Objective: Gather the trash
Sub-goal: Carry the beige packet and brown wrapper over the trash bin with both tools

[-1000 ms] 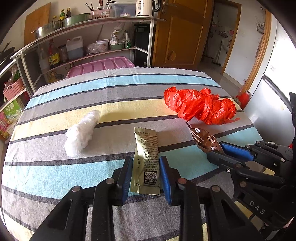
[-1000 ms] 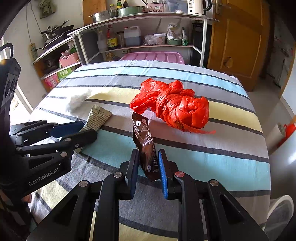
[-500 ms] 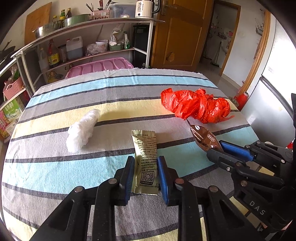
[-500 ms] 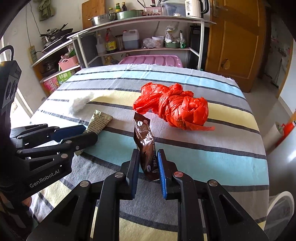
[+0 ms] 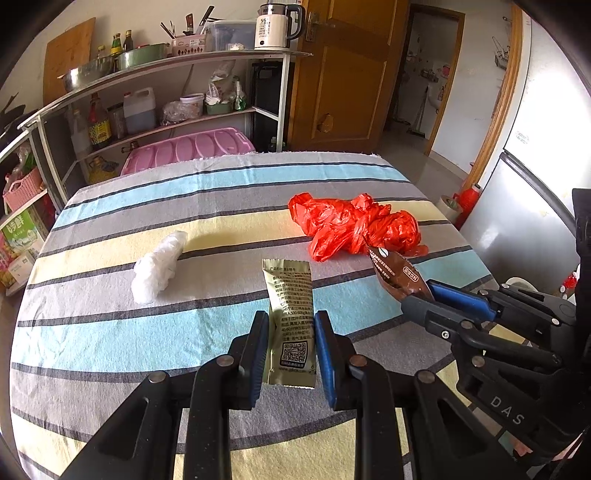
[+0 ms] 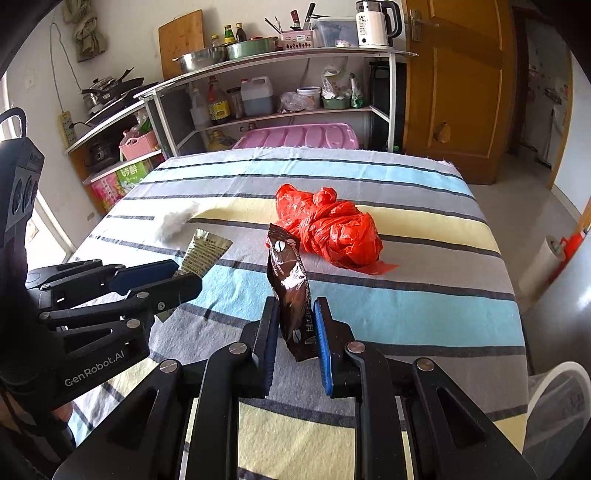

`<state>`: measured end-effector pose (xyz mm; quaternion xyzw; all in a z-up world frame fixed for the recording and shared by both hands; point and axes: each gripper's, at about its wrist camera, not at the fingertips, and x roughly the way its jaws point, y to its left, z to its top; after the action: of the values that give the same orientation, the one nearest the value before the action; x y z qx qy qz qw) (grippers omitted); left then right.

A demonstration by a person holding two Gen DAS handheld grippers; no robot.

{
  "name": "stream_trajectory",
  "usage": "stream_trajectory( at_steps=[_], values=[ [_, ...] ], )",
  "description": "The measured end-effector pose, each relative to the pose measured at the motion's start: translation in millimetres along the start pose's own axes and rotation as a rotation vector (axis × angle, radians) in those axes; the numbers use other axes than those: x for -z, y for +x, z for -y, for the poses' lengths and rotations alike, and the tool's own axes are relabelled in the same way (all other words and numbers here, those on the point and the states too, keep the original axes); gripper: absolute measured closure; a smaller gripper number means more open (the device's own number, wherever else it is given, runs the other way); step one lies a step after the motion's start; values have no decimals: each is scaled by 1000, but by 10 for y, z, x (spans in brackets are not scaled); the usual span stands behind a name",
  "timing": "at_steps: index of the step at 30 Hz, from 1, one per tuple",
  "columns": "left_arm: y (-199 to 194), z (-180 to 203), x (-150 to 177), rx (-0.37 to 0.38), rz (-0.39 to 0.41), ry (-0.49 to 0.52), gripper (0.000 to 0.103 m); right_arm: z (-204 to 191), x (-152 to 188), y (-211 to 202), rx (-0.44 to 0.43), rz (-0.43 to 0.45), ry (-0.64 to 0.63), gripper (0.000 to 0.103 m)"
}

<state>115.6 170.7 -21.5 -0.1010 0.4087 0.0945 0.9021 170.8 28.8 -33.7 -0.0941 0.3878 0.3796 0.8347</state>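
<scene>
My left gripper (image 5: 291, 325) is shut on a gold-green sachet (image 5: 291, 317) and holds it above the striped tablecloth (image 5: 207, 206). My right gripper (image 6: 295, 314) is shut on a brown coffee sachet (image 6: 290, 284), held upright. Each gripper also shows in the other view: the right gripper (image 5: 428, 295) with the brown sachet (image 5: 395, 273), the left gripper (image 6: 173, 275) with the gold sachet (image 6: 205, 251). A crumpled red plastic bag (image 5: 354, 225) (image 6: 328, 225) lies mid-table. A white crumpled wad (image 5: 159, 266) (image 6: 175, 221) lies to the left.
A metal shelf rack (image 5: 166, 92) with bottles, bowls and a kettle (image 5: 275, 24) stands behind the table. A pink lid (image 5: 188, 147) sits at the far table edge. A white bin (image 6: 557, 402) stands at the lower right of the table. A wooden door (image 5: 343, 70) is at the back.
The left gripper has closed on the gold sachet and lifted it. Both grippers have drawn back and up from the table; the red bag looks farther away.
</scene>
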Motion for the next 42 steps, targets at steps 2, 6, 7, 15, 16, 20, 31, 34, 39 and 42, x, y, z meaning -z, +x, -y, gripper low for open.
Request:
stream_trajectory(
  at_steps=[2, 6, 7, 15, 16, 20, 31, 34, 39, 42],
  values=[
    [-42, 46, 3, 4, 6, 9, 78, 11, 19, -42, 5, 5, 11, 83],
    [-119, 161, 1, 11, 20, 37, 77, 81, 80, -180, 16, 27, 44, 83],
    [-137, 197, 0, 20, 22, 43, 77, 99, 93, -219, 20, 34, 52, 83],
    [-231, 579, -6, 69, 42, 106, 77, 280, 218, -547, 71, 75, 96, 83],
    [-241, 638, -5, 78, 44, 114, 77, 306, 233, -583, 78, 79, 101, 83],
    [-261, 866, -20, 108, 50, 147, 77, 465, 322, -763, 114, 100, 128, 83],
    [-220, 1660, 19, 203, 43, 264, 77, 1081, 666, -1286, 230, 132, 260, 83],
    [-183, 1912, 35, 232, 32, 296, 77, 1251, 784, -1431, 264, 139, 295, 83],
    [-141, 2289, 68, 278, 21, 350, 77, 1519, 970, -1667, 321, 151, 357, 83],
    [-119, 2516, 94, 305, 14, 375, 77, 1667, 1069, -1798, 357, 154, 387, 83]
  ],
)
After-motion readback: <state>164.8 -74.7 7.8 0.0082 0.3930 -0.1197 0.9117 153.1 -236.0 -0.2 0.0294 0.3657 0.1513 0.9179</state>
